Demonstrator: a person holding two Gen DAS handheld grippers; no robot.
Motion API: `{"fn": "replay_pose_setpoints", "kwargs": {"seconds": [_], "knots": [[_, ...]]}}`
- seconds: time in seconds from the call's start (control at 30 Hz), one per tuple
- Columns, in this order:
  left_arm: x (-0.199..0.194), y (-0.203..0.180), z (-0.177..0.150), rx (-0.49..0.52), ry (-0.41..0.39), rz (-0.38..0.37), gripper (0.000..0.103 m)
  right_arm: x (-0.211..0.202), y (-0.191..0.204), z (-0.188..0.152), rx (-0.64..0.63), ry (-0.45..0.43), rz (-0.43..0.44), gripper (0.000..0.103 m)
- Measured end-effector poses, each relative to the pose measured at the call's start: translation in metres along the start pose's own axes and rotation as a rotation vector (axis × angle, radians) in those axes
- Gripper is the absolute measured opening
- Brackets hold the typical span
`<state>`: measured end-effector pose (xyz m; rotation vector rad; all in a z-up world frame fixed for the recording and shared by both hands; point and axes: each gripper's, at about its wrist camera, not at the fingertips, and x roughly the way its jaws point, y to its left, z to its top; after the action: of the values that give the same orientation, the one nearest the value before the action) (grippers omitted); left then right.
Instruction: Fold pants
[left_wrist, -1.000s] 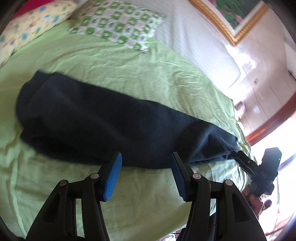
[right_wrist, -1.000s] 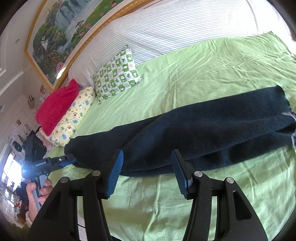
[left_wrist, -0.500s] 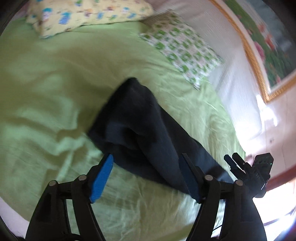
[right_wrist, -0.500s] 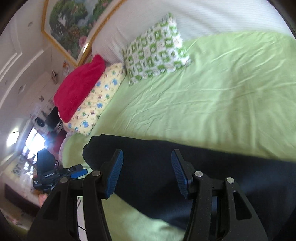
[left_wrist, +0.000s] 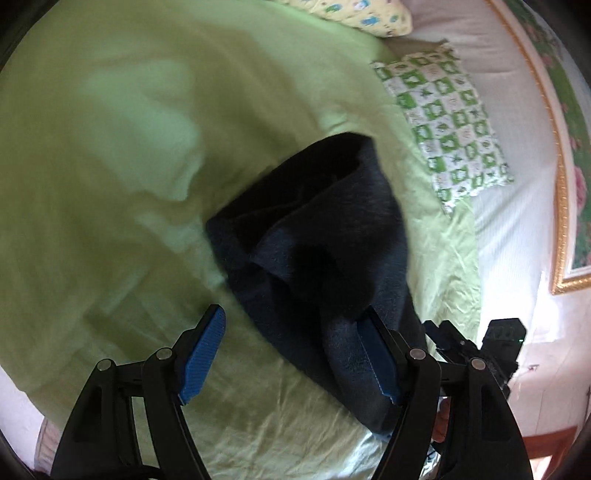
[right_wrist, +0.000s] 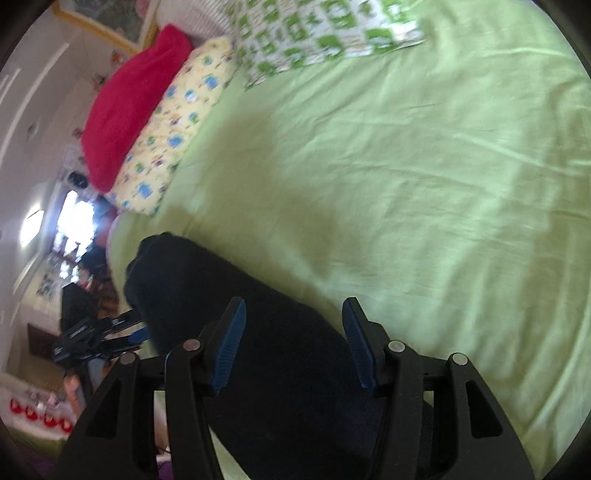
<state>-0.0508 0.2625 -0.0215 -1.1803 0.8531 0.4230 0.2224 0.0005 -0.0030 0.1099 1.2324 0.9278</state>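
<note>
The pants (left_wrist: 325, 236) lie dark on the green sheet (left_wrist: 110, 147), near the bed's front edge, their long axis running from the bunched end by the checked pillow (left_wrist: 450, 125) down toward me. In my left view that length slants from upper middle to lower right, and it passes right at the inner pad of my left gripper (left_wrist: 291, 358); the other pad stands over bare sheet, so the cloth sits to the right of that tool's centre. Its jaws have just been opening and now stand wide, with an edge of cloth between them but nothing pinched. My right gripper (right_wrist: 291, 343) hangs directly above the cloth, jaws about half apart, and grips nothing; the pants run beneath it from the far end at upper left to the lower frame edge. I judge both grippers close to the cloth, the right better centred on it, the left nearer the far end. A second ago the pants lay stretched long across both views, with each gripper short of them over sheet; now both are over the cloth and the views have swung round.
</note>
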Motion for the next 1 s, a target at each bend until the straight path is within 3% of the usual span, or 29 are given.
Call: {"fn": "replay_pose_setpoints", "kwargs": {"seconds": [0.07,0.17,0.23,0.27,0.3,0.33,0.4,0.53,0.6,0.7,0.83,0.9,1.0], "knots": [[0.008,-0.001,0.000,-0.010,-0.004,0.010,0.076,0.011,0.001,0.004,-0.010,0.049,0.035,0.055],[0.013,-0.004,0.002,-0.005,-0.036,0.015,0.078,0.027,-0.002,0.007,-0.007,0.093,0.018,0.046],[0.017,-0.009,0.005,0.029,-0.049,0.010,0.076,0.033,-0.004,0.005,-0.001,0.112,0.031,0.035],[0.018,-0.011,0.006,0.051,-0.057,-0.002,0.062,0.036,-0.003,0.001,-0.007,0.111,0.024,0.031],[0.022,-0.014,0.007,0.088,-0.047,-0.012,0.032,0.035,-0.002,-0.003,-0.019,0.101,0.009,0.022],[0.025,-0.016,0.010,0.103,-0.026,-0.021,0.024,0.032,0.001,-0.006,-0.030,0.082,-0.003,0.014],[0.020,-0.017,0.011,0.115,-0.027,-0.066,0.019,0.014,0.014,-0.014,-0.064,-0.015,-0.022,0.007],[-0.025,-0.042,0.006,0.257,-0.108,-0.132,0.019,-0.032,0.063,-0.034,-0.181,-0.202,-0.052,0.006],[-0.043,-0.049,0.001,0.329,-0.139,-0.139,0.018,-0.047,0.086,-0.046,-0.243,-0.277,-0.112,0.006],[-0.047,-0.033,-0.002,0.361,-0.135,-0.137,0.018,-0.045,0.101,-0.056,-0.297,-0.339,-0.247,0.006],[-0.024,0.001,0.001,0.338,-0.071,-0.095,0.019,-0.014,0.084,-0.057,-0.216,-0.278,-0.222,0.006],[-0.014,0.014,-0.003,0.335,-0.035,-0.079,0.020,0.012,0.073,-0.062,-0.184,-0.204,-0.249,0.007],[-0.016,0.030,-0.008,0.333,-0.021,-0.076,0.024,0.030,0.067,-0.072,-0.163,-0.182,-0.344,0.030]]}}
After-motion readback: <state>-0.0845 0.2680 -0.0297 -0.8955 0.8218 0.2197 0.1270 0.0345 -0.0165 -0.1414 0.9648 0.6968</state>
